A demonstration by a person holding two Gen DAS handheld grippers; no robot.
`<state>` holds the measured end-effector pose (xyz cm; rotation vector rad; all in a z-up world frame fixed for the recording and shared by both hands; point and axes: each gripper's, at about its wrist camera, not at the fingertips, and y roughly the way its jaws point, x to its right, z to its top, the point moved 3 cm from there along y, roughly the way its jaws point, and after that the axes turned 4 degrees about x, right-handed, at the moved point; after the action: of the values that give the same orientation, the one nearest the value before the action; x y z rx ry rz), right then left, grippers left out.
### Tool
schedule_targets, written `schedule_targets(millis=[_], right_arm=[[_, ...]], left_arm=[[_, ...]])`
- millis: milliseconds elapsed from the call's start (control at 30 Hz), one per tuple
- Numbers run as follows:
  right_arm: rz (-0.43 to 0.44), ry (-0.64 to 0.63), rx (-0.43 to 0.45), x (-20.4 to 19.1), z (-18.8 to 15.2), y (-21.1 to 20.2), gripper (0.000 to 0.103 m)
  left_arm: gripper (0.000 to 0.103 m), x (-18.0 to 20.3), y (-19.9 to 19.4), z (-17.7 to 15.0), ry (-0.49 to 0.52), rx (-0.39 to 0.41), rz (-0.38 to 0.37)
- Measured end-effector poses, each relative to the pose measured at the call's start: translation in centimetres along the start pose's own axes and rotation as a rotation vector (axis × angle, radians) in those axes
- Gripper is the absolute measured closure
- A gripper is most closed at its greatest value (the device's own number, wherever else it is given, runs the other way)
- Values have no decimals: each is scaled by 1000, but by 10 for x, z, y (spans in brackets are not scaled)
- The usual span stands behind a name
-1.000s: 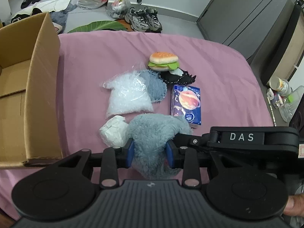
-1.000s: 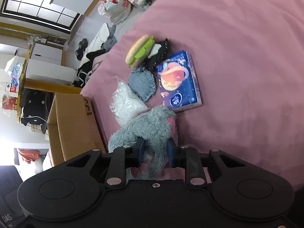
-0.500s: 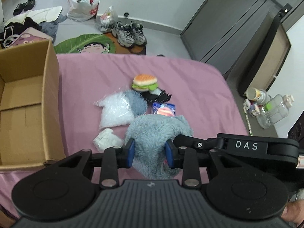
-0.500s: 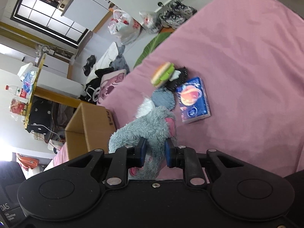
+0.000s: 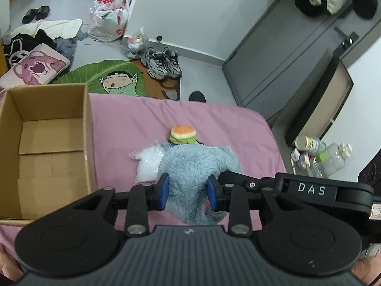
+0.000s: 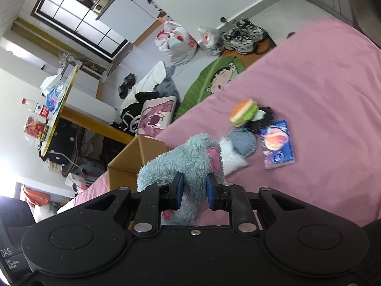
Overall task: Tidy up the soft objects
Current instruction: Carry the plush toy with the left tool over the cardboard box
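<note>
The blue plush toy point(image 5: 197, 166) is held off the pink bed point(image 5: 133, 124), pinched from both ends; the left gripper point(image 5: 188, 189) is clamped on one fluffy fold, the right gripper point(image 6: 193, 189) is clamped on a limb near the pink ear; neither is open.

Risks, as judged: only pile and loose fabric are caught between the pads, so slip is likely if the two grippers are pulled apart or swung fast; the hanging lower part could snag the near wall of the cardboard box point(image 5: 87, 128) on the way over; uneven release would leave the toy draped on the rim rather than inside.

Room for moving: the box sits to the left of the toy on the bed, open-topped and seen empty, so a wide drop zone is offered; its tall right wall must be cleared first.

Beyond and below the toy, the white bag point(image 5: 147, 164), the burger toy point(image 5: 182, 134), a grey pad point(image 6: 243, 141) and the blue packet point(image 6: 277, 144) are clustered mid-bed; a low pass could drag them.

The bed edge on the far and right sides is well apart from the toy; open pink sheet is left between the cluster and the box.
</note>
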<state>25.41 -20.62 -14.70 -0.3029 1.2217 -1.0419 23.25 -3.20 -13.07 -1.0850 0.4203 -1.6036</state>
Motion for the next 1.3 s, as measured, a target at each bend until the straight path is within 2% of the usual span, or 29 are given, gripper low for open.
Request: schedule_targets(millis=[567, 933, 1300], right_arm=[[24, -70, -2, -62, 1, 24, 83], [28, -116, -37, -101, -6, 58, 83], [5, -156, -112, -131, -16, 106, 83]], left_arm=[[71, -45, -34, 31, -53, 64, 0], [71, -95, -43, 43, -113, 81, 12], [71, -157, -35, 53, -192, 59, 34]])
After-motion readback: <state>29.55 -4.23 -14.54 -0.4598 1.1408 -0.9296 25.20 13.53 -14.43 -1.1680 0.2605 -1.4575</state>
